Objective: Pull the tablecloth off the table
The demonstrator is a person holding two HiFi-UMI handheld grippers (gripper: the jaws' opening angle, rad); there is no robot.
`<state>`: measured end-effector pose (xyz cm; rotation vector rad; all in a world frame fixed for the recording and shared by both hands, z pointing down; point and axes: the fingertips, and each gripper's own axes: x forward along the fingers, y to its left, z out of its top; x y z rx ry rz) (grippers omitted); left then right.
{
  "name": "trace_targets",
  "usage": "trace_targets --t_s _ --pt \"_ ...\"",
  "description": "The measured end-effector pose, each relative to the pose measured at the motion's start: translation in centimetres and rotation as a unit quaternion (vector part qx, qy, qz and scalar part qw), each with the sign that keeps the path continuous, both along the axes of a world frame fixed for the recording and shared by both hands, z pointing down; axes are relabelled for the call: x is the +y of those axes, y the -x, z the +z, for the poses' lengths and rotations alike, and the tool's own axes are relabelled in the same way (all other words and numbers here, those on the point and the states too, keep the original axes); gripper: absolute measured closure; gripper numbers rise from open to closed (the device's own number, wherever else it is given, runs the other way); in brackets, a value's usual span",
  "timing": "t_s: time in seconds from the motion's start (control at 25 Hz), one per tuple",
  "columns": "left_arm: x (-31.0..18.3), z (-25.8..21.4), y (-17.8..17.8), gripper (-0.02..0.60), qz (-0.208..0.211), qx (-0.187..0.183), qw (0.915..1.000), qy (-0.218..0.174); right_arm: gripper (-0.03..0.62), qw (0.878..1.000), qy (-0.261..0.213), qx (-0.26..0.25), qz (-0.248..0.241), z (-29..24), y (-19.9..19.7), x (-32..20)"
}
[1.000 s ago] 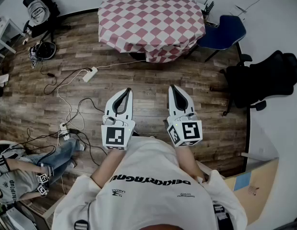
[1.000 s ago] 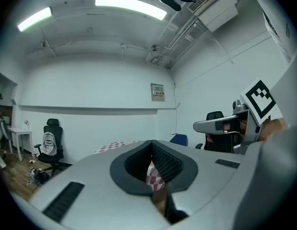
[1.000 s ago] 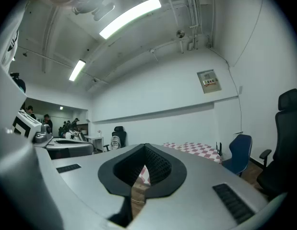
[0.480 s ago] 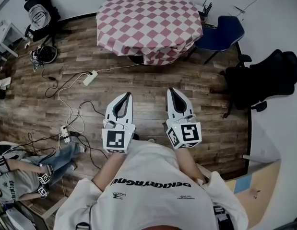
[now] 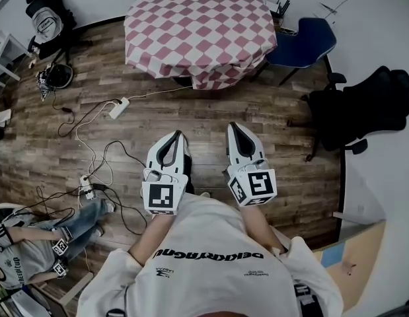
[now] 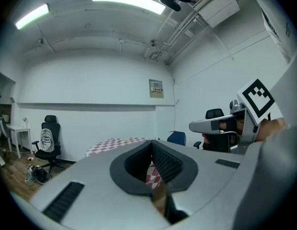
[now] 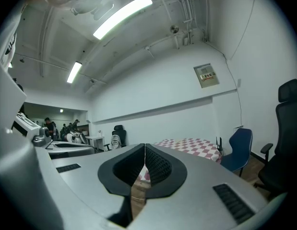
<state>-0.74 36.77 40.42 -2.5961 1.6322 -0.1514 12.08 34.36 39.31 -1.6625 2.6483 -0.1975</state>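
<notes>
Twice found jaws clenched tight with nothing between: on left gripper (image 5: pixel 180 135) and on right gripper (image 5: pixel 232 126). Saw both held side by side above wooden floor (image 5: pixel 211 111), tips toward the table. Located red-and-white checked tablecloth (image 5: pixel 197 28) spread over that round table, well apart from both grippers. Noted blue chair (image 5: pixel 303 41) just beside it, power strip (image 5: pixel 116 107) on floor.
</notes>
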Motion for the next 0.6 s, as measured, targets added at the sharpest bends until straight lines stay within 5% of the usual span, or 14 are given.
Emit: trace_targets --t_s 0.28,0.6 --pt "-12.0 -1.8 3.4 0.566 -0.01 0.019 0.9996 0.017 0.559 1.0 0.018 0.016 0.006 -2.0 2.4 -11.7" --pt "-22.2 0.0 1.8 0.566 0.02 0.001 0.9996 0.02 0.559 0.999 0.025 0.004 0.025 0.4 1.5 -21.4"
